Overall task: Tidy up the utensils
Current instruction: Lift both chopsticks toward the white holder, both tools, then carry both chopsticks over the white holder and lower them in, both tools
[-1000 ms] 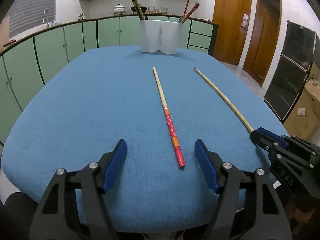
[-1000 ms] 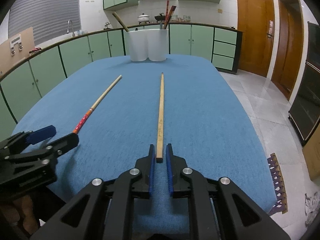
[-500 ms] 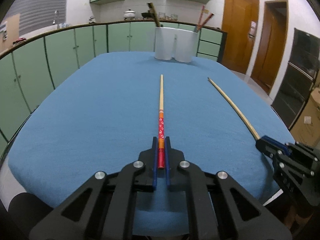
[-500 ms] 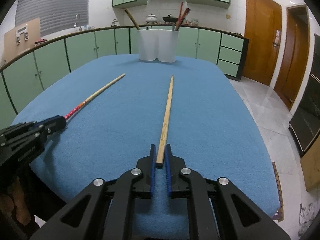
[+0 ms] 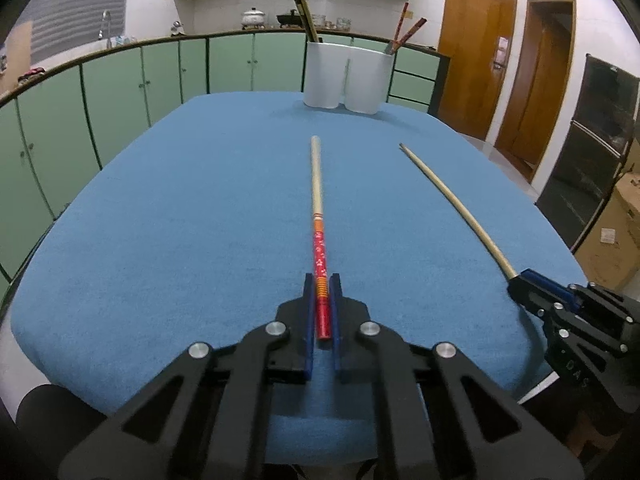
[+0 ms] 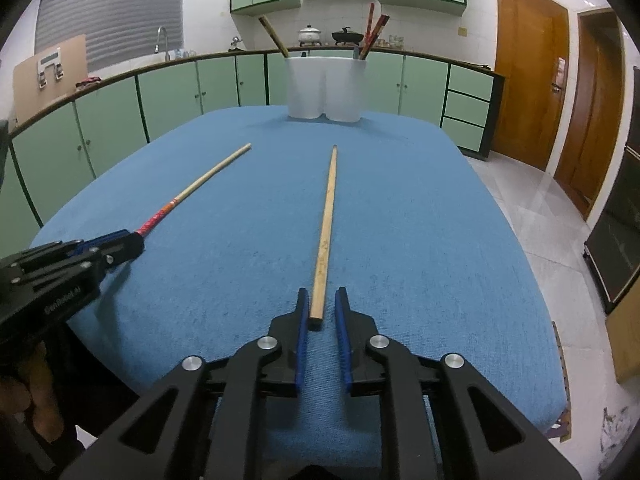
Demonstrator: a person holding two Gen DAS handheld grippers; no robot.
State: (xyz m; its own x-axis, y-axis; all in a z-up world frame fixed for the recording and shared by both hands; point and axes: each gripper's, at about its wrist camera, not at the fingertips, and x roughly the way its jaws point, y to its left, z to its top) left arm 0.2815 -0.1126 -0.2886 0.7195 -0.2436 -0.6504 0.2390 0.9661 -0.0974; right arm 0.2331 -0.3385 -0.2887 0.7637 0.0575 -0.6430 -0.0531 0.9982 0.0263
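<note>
A red-handled chopstick [image 5: 317, 204] lies lengthwise on the blue table; my left gripper [image 5: 321, 280] is shut on its red end. It also shows in the right wrist view [image 6: 200, 184]. A plain wooden chopstick [image 6: 326, 224] lies to its right. My right gripper [image 6: 322, 296] straddles its near end with a small gap either side of the stick. The stick also shows in the left wrist view [image 5: 448, 196]. A white two-part holder [image 5: 346, 76] with several chopsticks stands at the table's far end, also in the right wrist view [image 6: 325, 88].
The blue cloth-covered table [image 6: 420, 220] ends close in front of both grippers. Green cabinets [image 5: 120, 88] curve behind and to the left. Wooden doors [image 6: 528, 92] and tiled floor lie to the right. A cardboard box [image 5: 616, 236] sits on the floor at the right.
My left gripper closed onto the red end of the chopstick and now holds it. My right gripper's jaws have parted slightly around the wooden chopstick's end.
</note>
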